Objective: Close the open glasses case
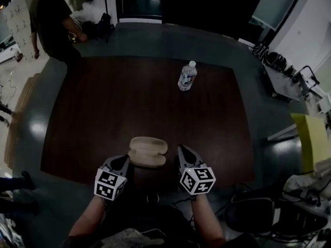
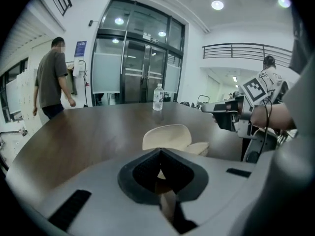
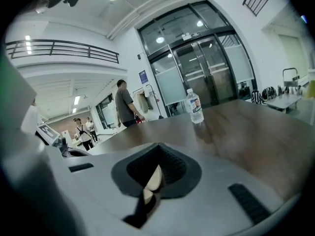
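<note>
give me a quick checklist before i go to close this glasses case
1. Glasses case open, lid raised: ok.
2. Left gripper shut, nothing between its jaws: ok.
3. Right gripper shut, nothing between its jaws: ok.
4. Grippers flank the case, one at each end: ok; whether either touches it: cannot tell.
5. Water bottle stands far across the table, clear of the case: ok.
6. Inside of the case free of anything that would block the lid: cannot tell.
</note>
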A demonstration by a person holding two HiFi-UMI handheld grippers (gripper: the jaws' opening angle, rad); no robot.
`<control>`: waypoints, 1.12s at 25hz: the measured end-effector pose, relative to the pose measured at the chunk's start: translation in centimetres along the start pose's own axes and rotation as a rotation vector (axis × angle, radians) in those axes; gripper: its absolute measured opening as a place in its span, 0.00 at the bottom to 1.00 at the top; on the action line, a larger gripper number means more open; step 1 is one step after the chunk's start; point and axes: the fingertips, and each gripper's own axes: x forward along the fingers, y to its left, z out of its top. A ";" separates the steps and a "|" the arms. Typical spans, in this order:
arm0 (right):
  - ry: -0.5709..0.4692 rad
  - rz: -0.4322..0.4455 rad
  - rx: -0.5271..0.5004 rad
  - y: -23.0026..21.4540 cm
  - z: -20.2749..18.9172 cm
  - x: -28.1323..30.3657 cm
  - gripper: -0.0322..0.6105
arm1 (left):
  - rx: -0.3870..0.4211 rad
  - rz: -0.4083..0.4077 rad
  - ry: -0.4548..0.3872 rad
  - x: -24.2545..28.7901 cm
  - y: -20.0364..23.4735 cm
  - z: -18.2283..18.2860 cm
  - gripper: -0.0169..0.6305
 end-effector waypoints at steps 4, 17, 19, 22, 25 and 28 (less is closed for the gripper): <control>0.024 -0.014 -0.004 0.1 0.0 1.6 0.03 | 0.008 -0.050 0.044 1.2 0.4 -1.6 0.04; 0.159 0.039 -0.037 1.2 -1.8 5.1 0.03 | -0.066 -0.108 0.082 1.2 -0.7 -4.6 0.04; 0.194 0.067 -0.046 1.8 -2.4 5.5 0.03 | -0.075 -0.102 0.089 1.3 -0.7 -5.0 0.04; 0.238 0.119 -0.073 2.9 -3.2 5.7 0.03 | -0.086 -0.100 0.087 1.4 -0.7 -5.1 0.04; 0.260 0.174 -0.112 4.0 -3.7 5.0 0.03 | -0.098 -0.096 0.081 1.3 -0.9 -4.8 0.04; 0.287 0.222 -0.185 5.3 -4.5 3.7 0.03 | -0.104 -0.045 0.052 0.4 -0.3 -4.4 0.04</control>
